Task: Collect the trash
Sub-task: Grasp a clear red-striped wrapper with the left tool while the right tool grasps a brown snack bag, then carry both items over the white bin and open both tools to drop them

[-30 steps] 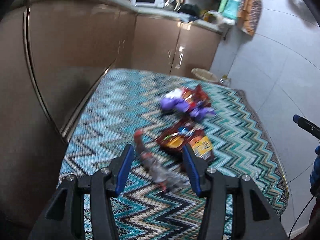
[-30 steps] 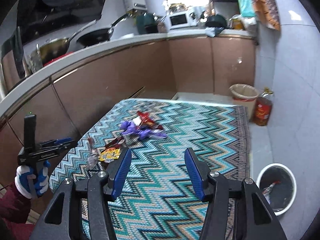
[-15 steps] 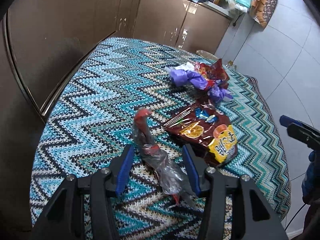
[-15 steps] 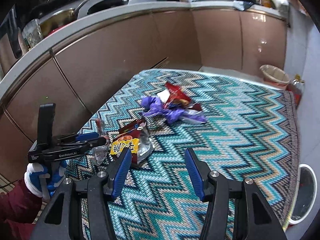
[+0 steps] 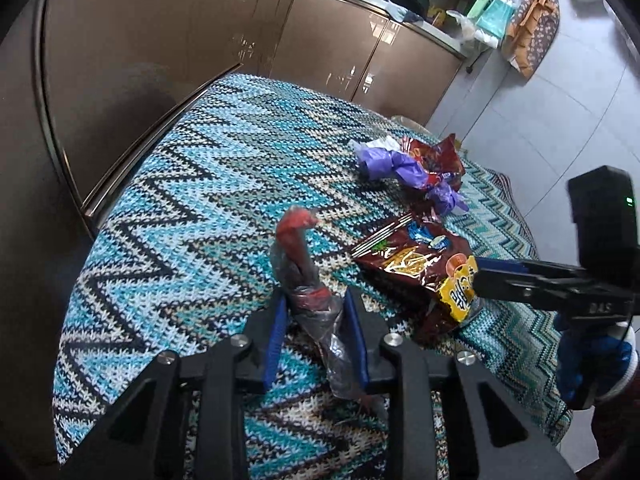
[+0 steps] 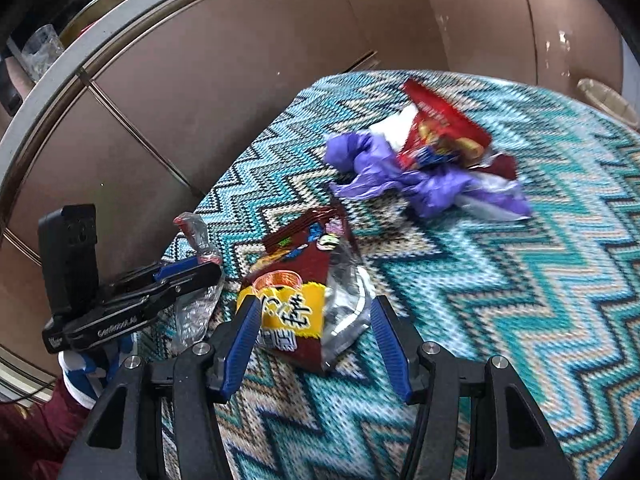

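Left gripper (image 5: 314,334) closed narrow on the clear twisted plastic wrapper (image 5: 308,292), blue pads touching it on both sides; wrapper upright between them, red end up, lower tail touching the zigzag-knit tablecloth (image 5: 168,184). Not yet lifted clear, as far as can be judged.

Right gripper (image 6: 314,344) spread wide, straddling the near end of the brown-and-yellow snack bag (image 6: 298,296); no pad contact visible on either side. Bag flat on the cloth, silver inside showing at its right edge.

Further back on the table, well apart from both grippers: crumpled purple plastic bag (image 6: 404,172) touching a red snack packet (image 6: 440,128), with a scrap of white paper (image 6: 396,128) tucked between them.

Progress estimate: early. One piece gripped, one lined up for a grab, three pieces untouched. No bin visible in either current view, so nothing confirmed as disposed.

Remaining, by judgement: close on snack bag, carry both pieces off, return for the purple/red/white cluster.
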Action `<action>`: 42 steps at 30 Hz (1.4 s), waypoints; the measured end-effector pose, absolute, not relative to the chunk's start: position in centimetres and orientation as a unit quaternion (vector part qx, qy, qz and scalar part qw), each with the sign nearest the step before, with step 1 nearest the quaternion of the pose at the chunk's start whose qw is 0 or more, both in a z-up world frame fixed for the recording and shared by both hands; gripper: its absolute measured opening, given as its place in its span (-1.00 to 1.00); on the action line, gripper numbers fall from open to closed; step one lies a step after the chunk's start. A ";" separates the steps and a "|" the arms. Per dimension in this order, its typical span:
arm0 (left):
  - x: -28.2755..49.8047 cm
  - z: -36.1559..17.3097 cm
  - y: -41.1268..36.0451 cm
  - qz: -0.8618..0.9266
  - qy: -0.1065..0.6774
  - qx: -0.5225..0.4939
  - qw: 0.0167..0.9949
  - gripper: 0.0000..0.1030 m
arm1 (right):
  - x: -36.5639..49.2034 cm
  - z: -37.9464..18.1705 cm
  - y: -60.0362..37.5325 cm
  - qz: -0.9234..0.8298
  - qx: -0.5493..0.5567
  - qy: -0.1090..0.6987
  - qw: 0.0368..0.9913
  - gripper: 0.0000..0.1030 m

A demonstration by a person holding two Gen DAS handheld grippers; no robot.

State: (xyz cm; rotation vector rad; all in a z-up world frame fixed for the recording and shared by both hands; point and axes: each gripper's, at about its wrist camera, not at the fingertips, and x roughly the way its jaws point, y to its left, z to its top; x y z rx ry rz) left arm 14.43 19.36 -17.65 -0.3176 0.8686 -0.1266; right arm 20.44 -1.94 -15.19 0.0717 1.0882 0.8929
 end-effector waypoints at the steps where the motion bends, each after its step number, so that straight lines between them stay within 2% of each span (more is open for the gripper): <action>1: 14.3 -17.7 19.5 -0.061 0.417 -0.154 0.894 -0.47 | 20.6 -15.3 -1.7 0.415 0.037 0.503 0.758 0.05; 8: 13.6 -17.8 19.9 -0.063 0.409 -0.166 0.895 -0.47 | 20.9 -15.6 0.6 0.432 0.034 0.512 0.742 0.05; 11: 13.2 -17.7 20.3 -0.061 0.406 -0.172 0.896 -0.47 | 20.9 -15.7 1.1 0.436 0.032 0.515 0.738 -0.25; 13: 12.9 -17.6 20.5 -0.058 0.404 -0.173 0.896 -0.47 | 20.6 -15.5 1.4 0.440 0.027 0.511 0.738 -0.51; 14: 12.8 -17.6 20.6 -0.057 0.403 -0.174 0.897 -0.47 | 20.5 -15.4 1.5 0.442 0.025 0.509 0.738 -0.72; 17: 12.3 -17.2 20.8 -0.053 0.399 -0.175 0.898 -0.47 | 20.0 -15.0 1.7 0.450 0.024 0.502 0.738 -0.83; 30: 10.4 -12.0 17.2 -0.070 0.370 -0.122 0.918 -0.53 | 14.4 -9.9 -1.8 0.449 -0.024 0.423 0.787 -0.91; 42: 13.2 -7.1 5.2 -0.184 0.378 -0.079 0.904 -0.53 | 10.4 -4.9 -16.9 0.338 -0.013 0.341 0.877 -0.91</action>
